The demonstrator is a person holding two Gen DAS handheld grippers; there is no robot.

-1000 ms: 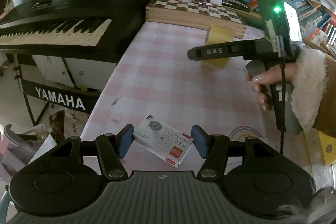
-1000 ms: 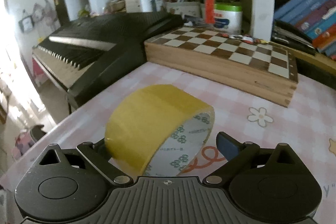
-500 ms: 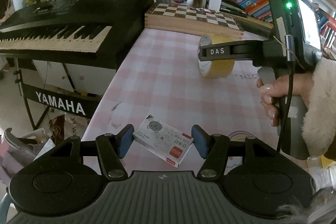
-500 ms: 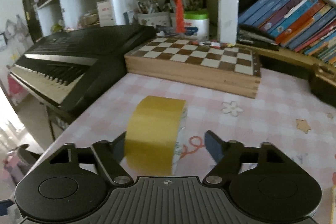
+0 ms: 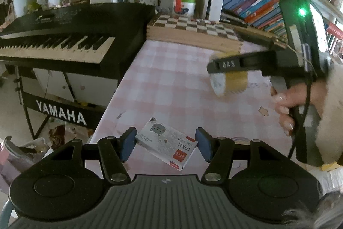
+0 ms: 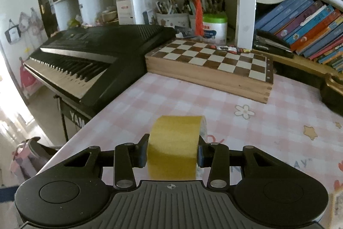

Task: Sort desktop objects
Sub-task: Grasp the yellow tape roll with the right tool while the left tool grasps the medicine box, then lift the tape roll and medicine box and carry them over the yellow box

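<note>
My right gripper (image 6: pixel 172 152) has just been closing, and now its two fingers (image 6: pixel 142 152) press on the flat sides of the yellow tape roll (image 6: pixel 174 143), which stands on its edge between them in the lower middle of the right wrist frame. In the left wrist view the same roll (image 5: pixel 232 83) hangs under the black right gripper (image 5: pixel 216 67) at the middle right of the frame, and it looks to be off the pink checked surface (image 5: pixel 171 83), though the blur there makes this not fully sure. My right hand (image 5: pixel 298 104) wraps around the handle at the right edge of that frame, with a fluffy white sleeve (image 5: pixel 331 113) behind it, and the gripper reaches level toward the left of the frame. My left gripper (image 5: pixel 165 146) points down at an angle in the lower middle of its own frame; its blue fingers (image 5: pixel 128 143) stand on both sides of the small white box (image 5: pixel 166 142) with a cat drawing. The left finger is at the box's corner, but I cannot tell if the fingers really squeeze it. The box lies near the surface's left edge. Above, the wooden chessboard (image 6: pixel 212 65) sits at the far end, and the black keyboard (image 6: pixel 90 57) stands at the upper left.
</note>
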